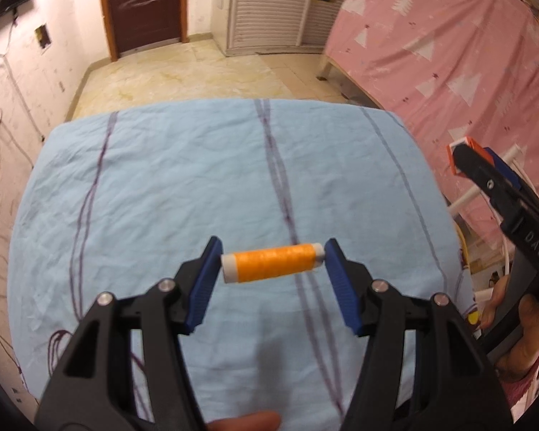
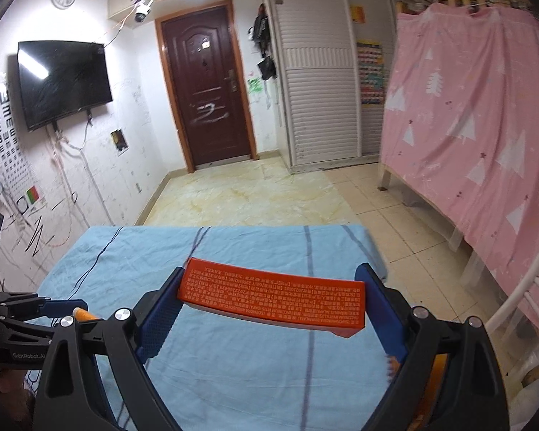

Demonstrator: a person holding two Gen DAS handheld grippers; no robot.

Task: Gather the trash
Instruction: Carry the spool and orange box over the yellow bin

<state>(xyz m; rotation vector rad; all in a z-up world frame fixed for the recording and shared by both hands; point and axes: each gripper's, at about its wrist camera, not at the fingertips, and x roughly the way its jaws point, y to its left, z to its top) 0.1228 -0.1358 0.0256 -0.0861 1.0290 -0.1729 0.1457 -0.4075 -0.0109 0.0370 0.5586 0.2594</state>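
Below, a table draped in a light blue cloth (image 1: 161, 179) fills the lower half of both wrist views, with a pink tree-print sheet (image 2: 478, 115) hanging at three o'clock. At six o'clock in its own view, the right gripper (image 2: 271, 305) clamps an orange printed box (image 2: 273, 296) end to end above the cloth. Likewise, the left gripper (image 1: 273, 262) pinches an orange thread spool (image 1: 273, 263) by its white ends, clear of the cloth.

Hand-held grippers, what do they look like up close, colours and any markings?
Both hand-held grippers, left and right, have black angular frames, silver rivets and ribbed blue finger pads. White "GenRobot.AI" and "DAS" lettering marks their bodies. No cables or sleeves show.
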